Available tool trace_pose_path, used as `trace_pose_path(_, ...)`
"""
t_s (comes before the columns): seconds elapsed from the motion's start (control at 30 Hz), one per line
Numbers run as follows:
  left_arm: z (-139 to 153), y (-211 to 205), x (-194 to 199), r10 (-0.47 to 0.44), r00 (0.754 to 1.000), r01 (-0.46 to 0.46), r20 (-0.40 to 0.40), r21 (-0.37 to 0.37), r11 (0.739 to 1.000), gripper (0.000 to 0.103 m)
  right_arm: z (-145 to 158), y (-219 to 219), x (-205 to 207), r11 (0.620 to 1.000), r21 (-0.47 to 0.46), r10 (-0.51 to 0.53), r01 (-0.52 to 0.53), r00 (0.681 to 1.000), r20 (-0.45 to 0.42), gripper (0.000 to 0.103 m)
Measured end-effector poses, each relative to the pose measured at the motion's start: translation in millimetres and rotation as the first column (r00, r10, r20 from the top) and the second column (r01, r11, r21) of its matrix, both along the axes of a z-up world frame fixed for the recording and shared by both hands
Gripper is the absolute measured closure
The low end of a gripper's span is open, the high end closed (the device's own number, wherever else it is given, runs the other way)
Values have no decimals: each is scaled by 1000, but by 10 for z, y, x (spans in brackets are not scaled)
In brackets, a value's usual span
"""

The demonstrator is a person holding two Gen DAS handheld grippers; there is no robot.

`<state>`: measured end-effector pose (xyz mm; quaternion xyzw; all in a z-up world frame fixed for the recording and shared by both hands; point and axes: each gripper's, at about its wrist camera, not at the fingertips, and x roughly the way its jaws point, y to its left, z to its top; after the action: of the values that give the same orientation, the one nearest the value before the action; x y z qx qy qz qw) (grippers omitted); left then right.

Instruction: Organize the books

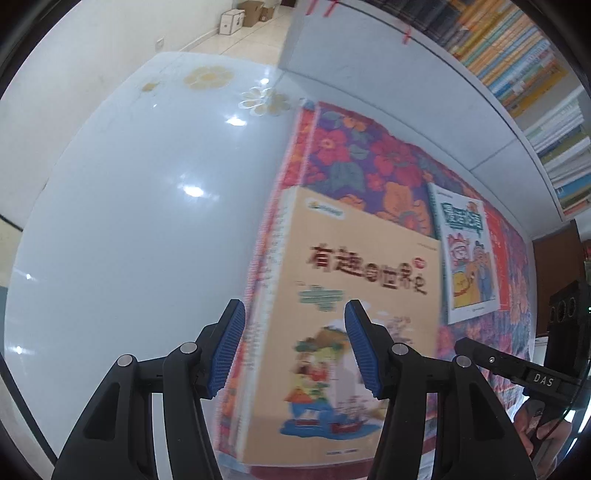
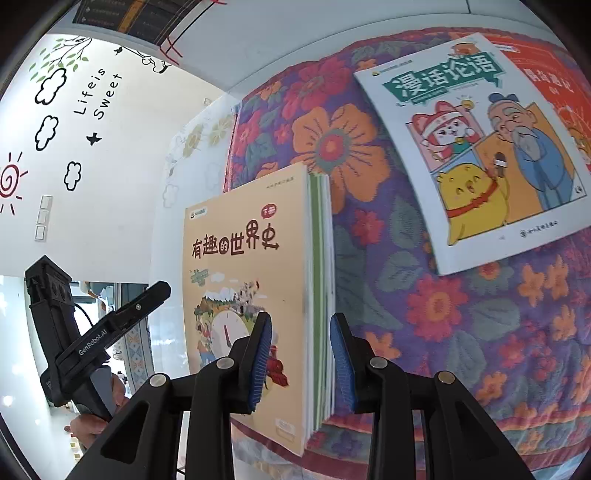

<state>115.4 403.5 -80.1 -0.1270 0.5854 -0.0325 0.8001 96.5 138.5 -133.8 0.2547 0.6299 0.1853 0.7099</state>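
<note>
A stack of books [image 2: 236,240] with a tan cartoon cover stands tilted on its edge over the floral cloth [image 2: 480,332]. My right gripper [image 2: 301,332] is shut on it across its thickness, one pad on the cover and one on the back. In the left wrist view the same stack [image 1: 351,258] shows its cover and spines. My left gripper [image 1: 295,332] hovers open over the spine edge, its pads not pressing. A white comic book [image 2: 472,147] lies flat on the cloth, partly covering a red book [image 2: 546,74].
The cloth [image 1: 369,155] covers the right part of a glossy white table [image 1: 129,221]. A filled bookshelf [image 1: 535,74] runs behind it. Cardboard boxes [image 1: 240,18] sit on the far floor. A hand [image 2: 88,424] holds the left gripper's handle.
</note>
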Motion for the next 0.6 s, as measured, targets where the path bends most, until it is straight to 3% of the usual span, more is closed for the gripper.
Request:
trace_pose_path(0.17, 92, -415, 22, -44, 999, 44, 28, -2, 999, 49, 93, -340, -95, 999, 24, -33, 32, 998, 46, 71)
trace_pose_path(0.3, 59, -848, 85, -62, 998, 63, 31, -45, 997, 49, 158, -790, -160, 994, 25, -111, 110, 990, 85, 71)
trace_pose_path(0.6, -258, -2091, 173, -159, 987, 156, -11, -146, 977, 49, 36, -2162, -201, 939, -26, -336, 342, 932, 139, 70)
